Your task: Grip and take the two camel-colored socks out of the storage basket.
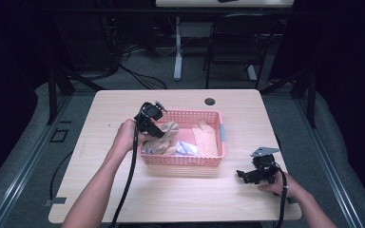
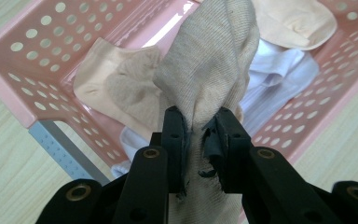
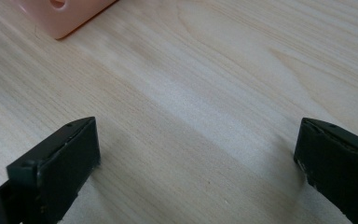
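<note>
A pink perforated basket (image 1: 204, 160) sits mid-table with several socks inside. My left gripper (image 1: 158, 131) hangs over its left end, shut on a tan ribbed sock (image 1: 168, 130) that it holds up from the pile. In the left gripper view the tan sock (image 2: 214, 56) is pinched between the jaws of my left gripper (image 2: 200, 128), above a beige sock (image 2: 116, 84) and a white sock (image 2: 279, 74). My right gripper (image 1: 244, 176) rests on the table right of the basket, wide open over bare wood (image 3: 196, 140).
The basket wall (image 2: 42, 56) has a grey handle (image 2: 60, 144) at one end. A corner of the basket (image 3: 65, 18) lies ahead of the right gripper. A round cable hole (image 1: 210, 101) sits near the table's far edge. Chairs and desk legs stand beyond.
</note>
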Action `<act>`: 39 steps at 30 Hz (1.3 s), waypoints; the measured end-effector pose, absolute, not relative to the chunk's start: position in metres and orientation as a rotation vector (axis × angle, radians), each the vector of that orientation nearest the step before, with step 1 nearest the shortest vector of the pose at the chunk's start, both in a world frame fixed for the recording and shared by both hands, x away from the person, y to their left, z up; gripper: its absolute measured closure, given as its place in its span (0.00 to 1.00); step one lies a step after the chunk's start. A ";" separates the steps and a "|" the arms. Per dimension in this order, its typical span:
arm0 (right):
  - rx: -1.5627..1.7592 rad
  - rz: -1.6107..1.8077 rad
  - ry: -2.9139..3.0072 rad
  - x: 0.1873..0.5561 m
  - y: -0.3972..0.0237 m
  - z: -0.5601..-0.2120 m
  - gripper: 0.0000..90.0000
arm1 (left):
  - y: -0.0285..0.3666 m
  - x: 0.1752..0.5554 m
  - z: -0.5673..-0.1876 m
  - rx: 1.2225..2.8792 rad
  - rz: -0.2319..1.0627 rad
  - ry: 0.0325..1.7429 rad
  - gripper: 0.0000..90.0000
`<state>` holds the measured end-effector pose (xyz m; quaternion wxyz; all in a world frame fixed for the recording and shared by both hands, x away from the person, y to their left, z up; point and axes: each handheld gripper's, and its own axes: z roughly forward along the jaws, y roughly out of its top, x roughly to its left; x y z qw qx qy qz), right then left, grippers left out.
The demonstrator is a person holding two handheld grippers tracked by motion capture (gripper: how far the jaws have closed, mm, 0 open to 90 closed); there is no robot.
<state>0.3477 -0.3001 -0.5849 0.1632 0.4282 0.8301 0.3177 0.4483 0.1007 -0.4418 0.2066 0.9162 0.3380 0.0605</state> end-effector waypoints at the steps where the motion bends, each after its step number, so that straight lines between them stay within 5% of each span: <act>1: 1.220 0.906 2.370 0.348 -0.300 -0.585 0.00 | 0.101 0.448 -0.440 2.549 0.169 0.942 0.84; 39: 1.222 0.906 2.367 0.348 -0.300 -0.585 0.00 | 0.180 0.432 -0.405 2.451 0.209 1.048 0.84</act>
